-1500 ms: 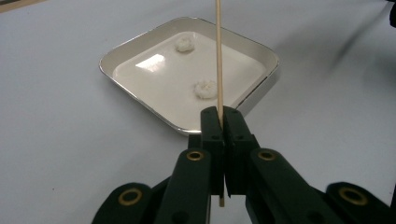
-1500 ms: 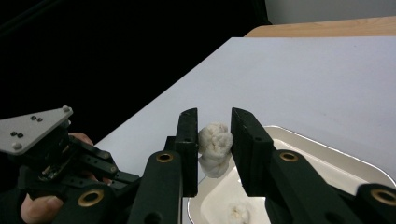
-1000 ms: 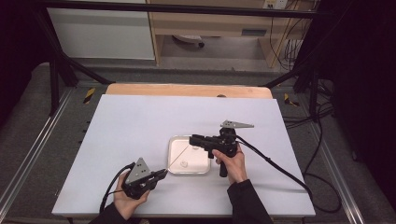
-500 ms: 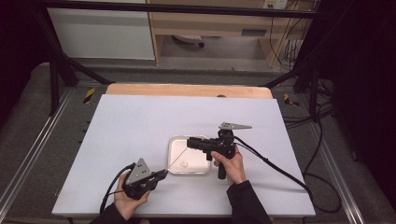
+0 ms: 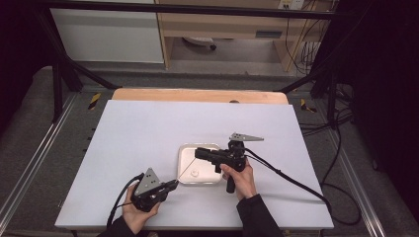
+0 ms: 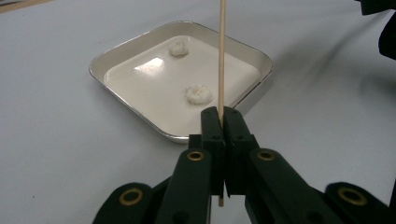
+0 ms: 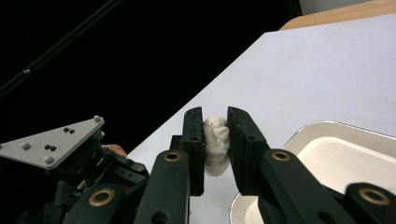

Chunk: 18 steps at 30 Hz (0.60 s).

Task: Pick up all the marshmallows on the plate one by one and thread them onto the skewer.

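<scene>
Left gripper (image 6: pixel 221 122) clamped tight on a thin wooden skewer (image 6: pixel 222 51), stick rising straight up out of its closed jaws in the left gripper view; in the high view it slants up and right from the gripper (image 5: pixel 170 184) over the tray (image 5: pixel 185 181). This hand sits in the same spot as a second ago.

Right gripper (image 7: pixel 215 135) pinches a white marshmallow-like lump (image 7: pixel 215 143) between both pads. Its jaws have just been closing further, the lump between them all along, so the grip looks firmer now. In the high view the right gripper (image 5: pixel 198 153) has slid left compared with a second ago and now hangs over the tray's upper part, nose aimed toward the left hand.

My read: lump is picked and being carried toward the skewer tip for threading; piercing not yet done, skewer bare as far as I can see.

Tray is a shallow silver metal one with rounded corners, white inside, resting on the white surface (image 5: pixel 148 128). Two more white lumps (image 6: pixel 199 94) lie in it, well apart from each other, one near the far wall (image 6: pixel 178 47).

No brand, label or readable writing anywhere on tray, grippers or surface. Grey three-cornered plate (image 7: pixel 50 141) of the left gripper shows small dark screw dots, no text.
</scene>
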{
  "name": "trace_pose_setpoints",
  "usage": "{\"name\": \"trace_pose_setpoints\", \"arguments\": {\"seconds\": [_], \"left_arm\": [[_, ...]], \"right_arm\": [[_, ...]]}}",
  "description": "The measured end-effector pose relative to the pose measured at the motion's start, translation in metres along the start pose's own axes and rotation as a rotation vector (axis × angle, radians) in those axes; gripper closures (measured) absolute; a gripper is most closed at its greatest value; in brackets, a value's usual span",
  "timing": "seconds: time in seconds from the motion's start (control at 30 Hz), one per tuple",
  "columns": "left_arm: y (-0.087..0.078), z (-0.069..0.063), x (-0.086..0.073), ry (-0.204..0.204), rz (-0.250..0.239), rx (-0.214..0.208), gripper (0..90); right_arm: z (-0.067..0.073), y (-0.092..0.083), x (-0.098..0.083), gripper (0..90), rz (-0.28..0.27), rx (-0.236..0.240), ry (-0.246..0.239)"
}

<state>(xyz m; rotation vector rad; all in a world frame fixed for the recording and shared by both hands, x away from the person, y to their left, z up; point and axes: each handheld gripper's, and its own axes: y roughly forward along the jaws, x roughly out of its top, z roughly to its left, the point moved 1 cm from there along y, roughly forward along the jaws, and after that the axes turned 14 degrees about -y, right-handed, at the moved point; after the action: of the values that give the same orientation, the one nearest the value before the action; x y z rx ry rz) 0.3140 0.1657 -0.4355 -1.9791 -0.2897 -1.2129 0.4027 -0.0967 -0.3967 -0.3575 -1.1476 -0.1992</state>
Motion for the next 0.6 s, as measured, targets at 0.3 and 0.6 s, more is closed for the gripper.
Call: {"name": "trace_pose_setpoints", "arguments": {"seconds": [0.3,0.6], "left_arm": [[0.002,-0.002,-0.002,-0.006,0.003,-0.005,88.7],[0.003,-0.002,-0.002,-0.02,0.002,-0.011,88.7]], "right_arm": [[0.002,0.003,-0.006,78.3,-0.009,0.005,-0.004],[0.005,0.006,-0.011,78.7,-0.019,-0.002,-0.012]]}}
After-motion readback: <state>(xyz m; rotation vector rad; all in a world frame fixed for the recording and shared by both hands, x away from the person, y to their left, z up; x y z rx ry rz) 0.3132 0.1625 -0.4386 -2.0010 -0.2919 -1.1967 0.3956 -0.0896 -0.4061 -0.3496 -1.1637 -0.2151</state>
